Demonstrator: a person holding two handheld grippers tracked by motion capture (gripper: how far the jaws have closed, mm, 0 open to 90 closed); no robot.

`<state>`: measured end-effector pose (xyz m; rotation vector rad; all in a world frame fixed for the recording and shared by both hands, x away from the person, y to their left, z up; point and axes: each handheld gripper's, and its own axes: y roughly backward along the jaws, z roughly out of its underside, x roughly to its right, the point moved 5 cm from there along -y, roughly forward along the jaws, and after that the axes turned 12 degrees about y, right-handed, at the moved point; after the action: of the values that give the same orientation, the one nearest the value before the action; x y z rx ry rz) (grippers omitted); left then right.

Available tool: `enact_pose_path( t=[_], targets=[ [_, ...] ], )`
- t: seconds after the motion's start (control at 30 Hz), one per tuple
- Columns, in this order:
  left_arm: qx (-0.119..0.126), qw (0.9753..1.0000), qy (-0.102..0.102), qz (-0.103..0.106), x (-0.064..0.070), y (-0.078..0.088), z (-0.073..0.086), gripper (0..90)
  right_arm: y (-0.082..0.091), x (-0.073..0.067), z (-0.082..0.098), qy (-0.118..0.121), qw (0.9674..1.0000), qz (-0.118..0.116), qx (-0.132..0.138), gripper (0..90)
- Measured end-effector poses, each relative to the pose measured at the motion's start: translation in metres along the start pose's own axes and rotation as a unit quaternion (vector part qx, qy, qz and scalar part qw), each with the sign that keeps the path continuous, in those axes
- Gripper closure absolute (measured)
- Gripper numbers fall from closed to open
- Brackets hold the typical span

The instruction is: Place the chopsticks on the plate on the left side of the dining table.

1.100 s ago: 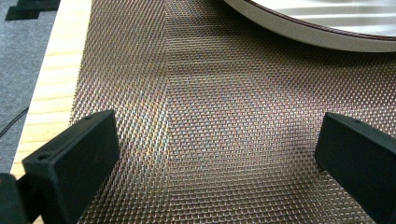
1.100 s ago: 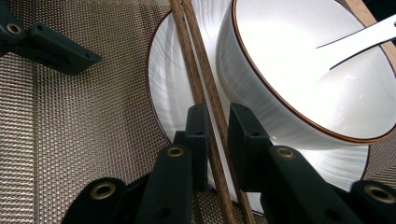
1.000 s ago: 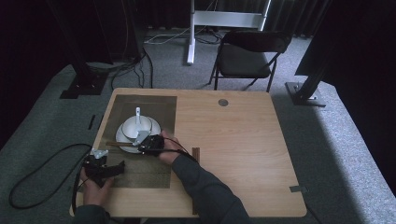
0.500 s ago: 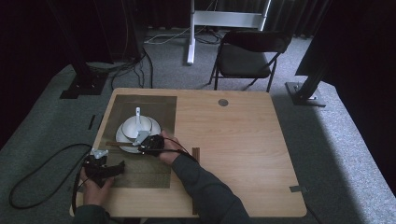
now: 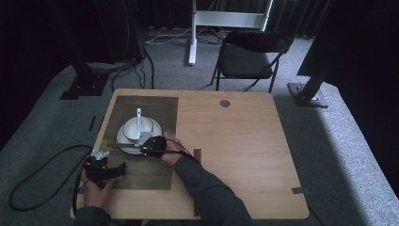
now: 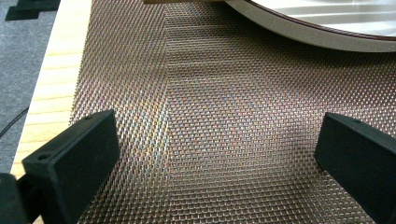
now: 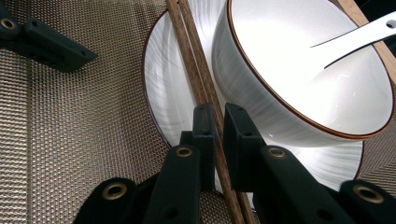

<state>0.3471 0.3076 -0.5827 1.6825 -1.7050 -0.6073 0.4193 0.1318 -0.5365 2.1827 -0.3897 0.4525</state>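
Note:
A white bowl (image 5: 139,126) with a white spoon (image 5: 139,114) in it stands on a white plate (image 5: 124,139), on a woven mat (image 5: 150,106). Two brown chopsticks (image 7: 191,70) lie across the plate (image 7: 173,93) beside the bowl (image 7: 299,60). My right gripper (image 7: 218,112) is shut on the chopsticks at the plate's near rim, where it also shows from above (image 5: 149,143). Nearer the table's front left, my left gripper (image 5: 106,169) rests low over the mat (image 6: 210,93). It is open (image 6: 215,154) with nothing between its jaws, and the plate's rim (image 6: 317,32) lies ahead of it.
The wooden table (image 5: 235,141) stretches to the right of the mat, with a small dark strip (image 5: 197,155) and a round grommet (image 5: 225,103) on it. A black cable (image 5: 37,174) loops on the floor at left. A folding chair (image 5: 251,52) stands behind the table.

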Motion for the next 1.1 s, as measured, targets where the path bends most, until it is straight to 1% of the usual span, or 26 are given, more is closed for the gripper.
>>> enact_pose_path(
  t=[0.27,0.4,0.53,0.63,0.8,0.9,0.93,1.1],
  targets=[
    [0.0,1.0,0.0,0.0,0.0,0.0,0.0,0.2,0.004,0.0,0.0,0.001,1.0,0.001,0.007,81.6],
    [0.0,1.0,0.0,0.0,0.0,0.0,0.0,0.2,0.007,0.001,0.001,-0.003,1.0,0.003,0.008,81.1],
    [0.0,1.0,0.0,0.0,0.0,0.0,0.0,0.2,0.014,0.004,0.004,-0.005,0.9999,0.008,0.013,80.6],
    [-0.001,1.0,-0.001,0.0,0.0,0.0,0.0,0.2,0.02,0.007,0.009,-0.008,0.9998,0.013,0.013,80.5],
    [0.0,1.0,0.0,0.0,0.0,0.0,0.0,0.2,0.031,0.015,0.02,-0.027,0.9993,0.024,0.011,80.2],
    [0.0,1.0,0.0,0.0,0.0,0.0,0.0,0.2,0.039,0.017,0.027,-0.032,0.9989,0.032,0.012,79.9],
    [0.0,1.0,0.0,0.0,0.0,0.0,0.0,0.2,0.039,0.017,0.027,-0.032,0.9989,0.032,0.012,79.9],
    [-0.001,1.0,-0.001,0.0,0.0,0.0,0.0,0.2,0.057,0.023,0.048,-0.055,0.9972,0.049,0.01,79.2]
  ],
)
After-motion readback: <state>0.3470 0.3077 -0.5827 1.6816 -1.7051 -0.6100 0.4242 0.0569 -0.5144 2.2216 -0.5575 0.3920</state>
